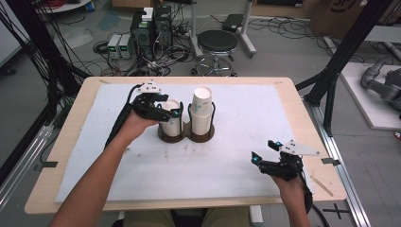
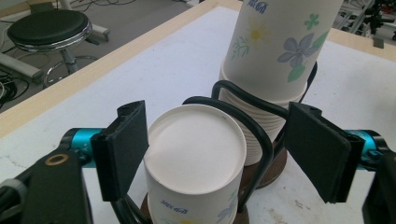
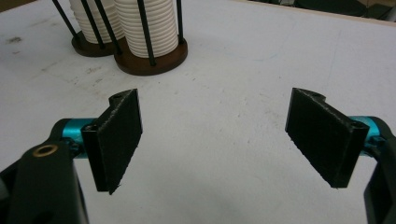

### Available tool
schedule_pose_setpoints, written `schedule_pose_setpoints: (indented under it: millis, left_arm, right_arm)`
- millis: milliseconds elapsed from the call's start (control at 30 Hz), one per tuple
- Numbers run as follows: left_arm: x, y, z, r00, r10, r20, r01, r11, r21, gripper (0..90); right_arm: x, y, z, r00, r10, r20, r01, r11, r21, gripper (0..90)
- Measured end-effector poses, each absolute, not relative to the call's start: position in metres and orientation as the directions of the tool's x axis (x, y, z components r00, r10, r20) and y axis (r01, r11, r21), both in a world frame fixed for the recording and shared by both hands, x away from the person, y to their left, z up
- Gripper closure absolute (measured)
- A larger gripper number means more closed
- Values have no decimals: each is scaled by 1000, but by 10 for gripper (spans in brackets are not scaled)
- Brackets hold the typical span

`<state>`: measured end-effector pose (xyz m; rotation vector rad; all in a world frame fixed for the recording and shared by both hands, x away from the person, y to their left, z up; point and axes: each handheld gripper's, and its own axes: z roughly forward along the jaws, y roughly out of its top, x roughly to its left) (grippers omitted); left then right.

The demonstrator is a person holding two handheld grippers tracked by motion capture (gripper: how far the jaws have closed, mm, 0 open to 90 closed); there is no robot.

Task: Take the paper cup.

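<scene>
A dark two-slot wire cup holder (image 1: 185,137) stands mid-table with a stack of upturned white flowered paper cups in each slot. My left gripper (image 1: 169,106) reaches around the top cup of the left stack (image 1: 171,120). In the left gripper view that cup (image 2: 191,158) lies between the jaws. One pad is at its rim and the other stands apart beyond a holder wire (image 2: 261,140), so my left gripper (image 2: 222,149) is open. The right stack (image 1: 202,111) is taller. Near the front right of the table my right gripper (image 1: 263,150) is open over bare cloth (image 3: 215,135).
A white cloth (image 1: 246,118) covers most of the wooden table (image 1: 309,142). Behind the table are a round stool (image 1: 217,45), computer boxes and loose cables (image 1: 151,30). Black frame posts (image 1: 331,80) stand at the right.
</scene>
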<state>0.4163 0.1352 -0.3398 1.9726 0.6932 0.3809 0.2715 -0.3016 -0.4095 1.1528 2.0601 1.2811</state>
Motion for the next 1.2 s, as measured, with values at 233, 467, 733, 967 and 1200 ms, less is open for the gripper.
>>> schedule_pose_setpoints:
  millis: [233, 467, 733, 967, 1200]
  left_arm:
    - [419, 135, -340, 780, 626, -8, 310, -374, 874, 265]
    - [419, 132, -340, 773, 635, 16, 303, -391, 869, 266]
    - [418, 130, -340, 770, 634, 66, 278, -428, 860, 268]
    - [416, 129, -338, 752, 651, 106, 256, -437, 862, 246]
    - [420, 127, -344, 762, 641, 92, 288, -462, 839, 310]
  right_arm:
    - [271, -302, -409, -549, 834, 53, 415, 218, 883, 192]
    - [270, -301, -409, -550, 833, 53, 415, 218, 883, 192]
    - [272, -302, -409, -551, 833, 52, 415, 219, 883, 192]
    - [271, -302, -409, -551, 833, 52, 414, 218, 884, 192]
    - [272, -301, -410, -555, 831, 45, 416, 230, 880, 192]
